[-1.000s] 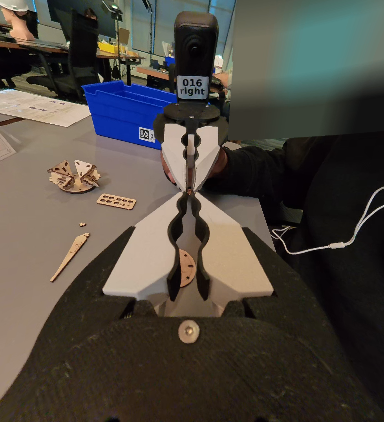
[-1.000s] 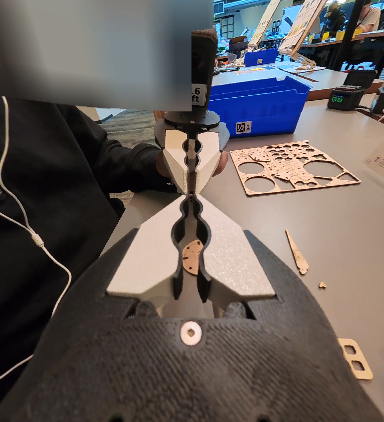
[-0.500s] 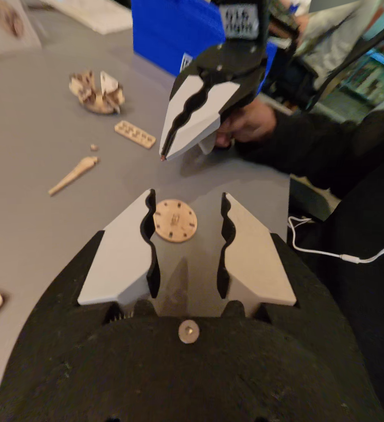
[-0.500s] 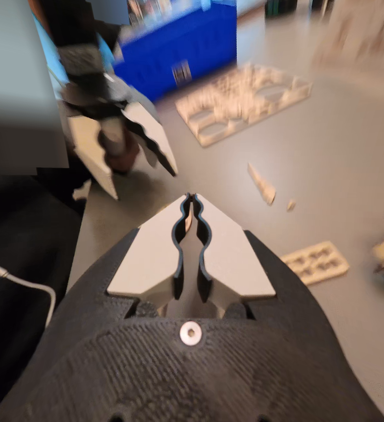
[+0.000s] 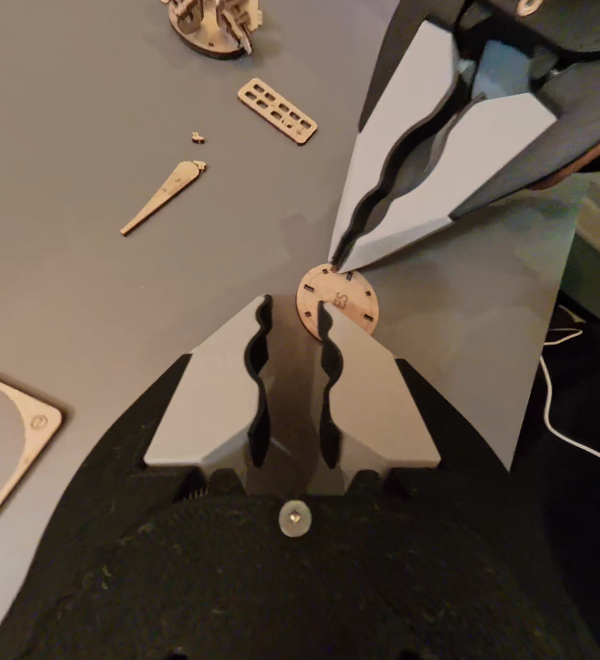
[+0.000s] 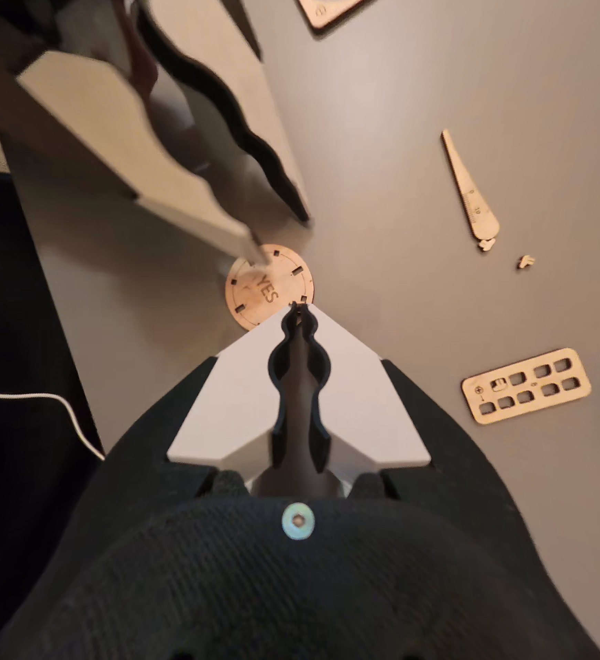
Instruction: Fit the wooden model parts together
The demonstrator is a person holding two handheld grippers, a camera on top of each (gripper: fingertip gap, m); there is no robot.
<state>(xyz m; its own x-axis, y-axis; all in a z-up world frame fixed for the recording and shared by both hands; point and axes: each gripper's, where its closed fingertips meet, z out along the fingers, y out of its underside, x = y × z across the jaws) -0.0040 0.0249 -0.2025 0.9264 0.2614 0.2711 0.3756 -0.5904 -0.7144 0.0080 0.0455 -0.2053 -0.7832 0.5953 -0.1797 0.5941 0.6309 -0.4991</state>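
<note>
Both tongs had been lowered onto the wooden disc [image 5: 341, 301] on the bench [image 5: 77, 285]. Left tongs [image 5: 293, 303] were parted, one finger hiding the disc's 6 o'clock edge. Right tongs [image 6: 298, 307] were clenched; anything pinched could not be told. A slotted strip [image 5: 277, 110] lay at 11 o'clock.

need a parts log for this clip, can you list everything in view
wooden disc: 1, light wood with slots, on the table between the two claws
tapered wooden pointer: 1, light wood, left of the disc
slotted wooden strip: 1, light wood, beyond the pointer
tiny wooden bits: 2, light wood, near the pointer's wide end
wooden model on a round base: 1, light wood, top edge
wooden sheet with a round cutout: 1, light wood, left edge
white cable: 1, right, off the table
table: 1, grey
left claw: 1, grey and black, open, one finger over the disc
right claw: 1, grey and black, shut, tips at the disc's rim
</note>
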